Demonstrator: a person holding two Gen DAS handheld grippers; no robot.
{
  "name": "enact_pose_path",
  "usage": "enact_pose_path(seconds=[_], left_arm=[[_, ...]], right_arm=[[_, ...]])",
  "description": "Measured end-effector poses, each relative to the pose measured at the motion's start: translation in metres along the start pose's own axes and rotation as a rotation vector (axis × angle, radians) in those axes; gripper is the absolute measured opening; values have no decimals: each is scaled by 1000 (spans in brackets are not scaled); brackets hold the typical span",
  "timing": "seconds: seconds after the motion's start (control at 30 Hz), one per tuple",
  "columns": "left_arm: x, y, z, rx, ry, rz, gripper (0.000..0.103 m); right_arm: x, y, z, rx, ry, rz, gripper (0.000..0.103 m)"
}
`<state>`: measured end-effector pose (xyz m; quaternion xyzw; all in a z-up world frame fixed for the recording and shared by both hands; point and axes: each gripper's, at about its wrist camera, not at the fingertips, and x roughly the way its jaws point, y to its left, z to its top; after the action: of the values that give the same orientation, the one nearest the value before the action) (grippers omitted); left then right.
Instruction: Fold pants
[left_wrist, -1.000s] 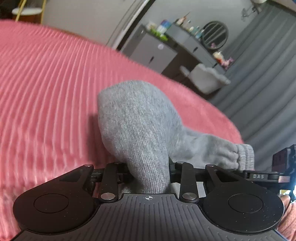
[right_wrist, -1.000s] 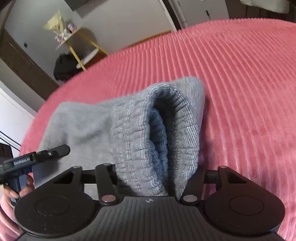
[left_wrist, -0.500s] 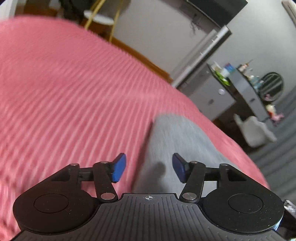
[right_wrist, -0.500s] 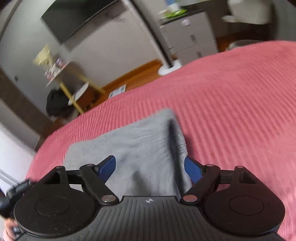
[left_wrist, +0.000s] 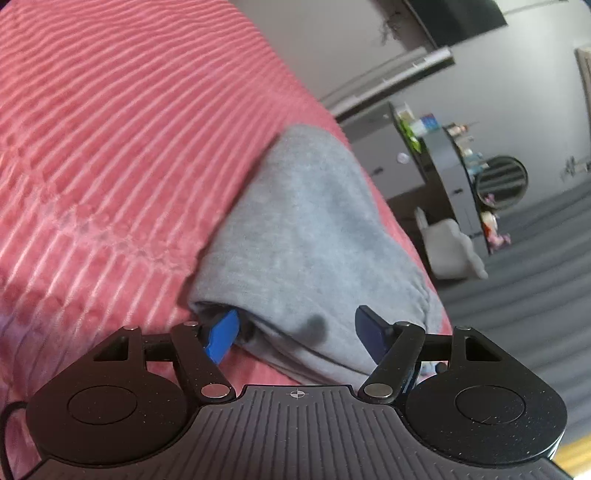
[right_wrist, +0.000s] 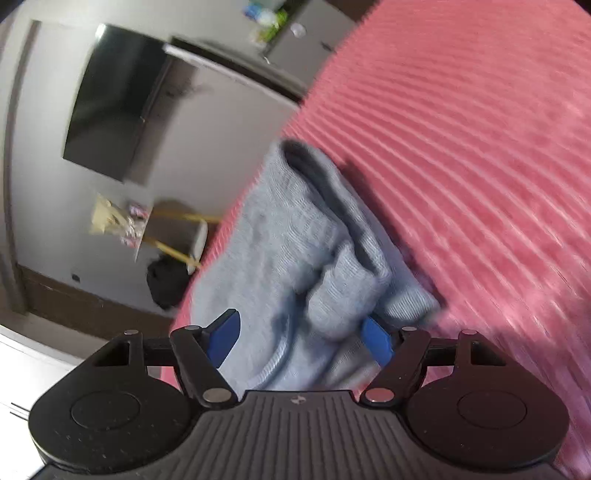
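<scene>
Grey sweatpants lie folded in a bundle on a pink ribbed bedspread. My left gripper is open, its blue pads astride the near end of the bundle; the left pad sits at the edge of the fold. In the right wrist view the pants show their ribbed waistband folds. My right gripper is open, its pads either side of the near end of the fabric. Neither gripper holds the cloth.
The bedspread fills the right of the right wrist view. Off the bed are a grey dresser with bottles and a round mirror, a wall TV, a yellow-legged stand and grey curtains.
Both grippers were shut on the pants a second ago; they have opened and let go. The pants now lie on the bed and both views have tilted.
</scene>
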<state>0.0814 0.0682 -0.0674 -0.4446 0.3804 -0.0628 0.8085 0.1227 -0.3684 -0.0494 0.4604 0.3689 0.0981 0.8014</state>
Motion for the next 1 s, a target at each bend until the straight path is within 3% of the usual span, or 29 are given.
enact_pose_path(seconds=[0.07,0.23,0.33,0.37,0.57,0.7,0.87,1.0], left_arm=[[9,5,0,-38,16,0,74],[17,4,3,-56,-54,60,72],[18,2,3,-55,-70,75,60],[20,1,4,-41,-68,77,59],[23,8,10,-54,-46,58,55],[23,13,12,-43,-39,55,51],[16,22,15,-87,-32,40,38],[14,22,13,-85,-35,38,33]], right_arm=[[12,-1,3,28,-11,-20,74],[39,-8,10,142,-55,20,74],[48,3,8,56,-79,-50,40],[48,4,4,29,-83,-60,39],[45,1,-4,32,-105,-74,40],[48,12,-5,9,-112,-128,40],[50,62,-17,-259,-128,-305,37],[46,79,-23,-348,-150,-317,37]])
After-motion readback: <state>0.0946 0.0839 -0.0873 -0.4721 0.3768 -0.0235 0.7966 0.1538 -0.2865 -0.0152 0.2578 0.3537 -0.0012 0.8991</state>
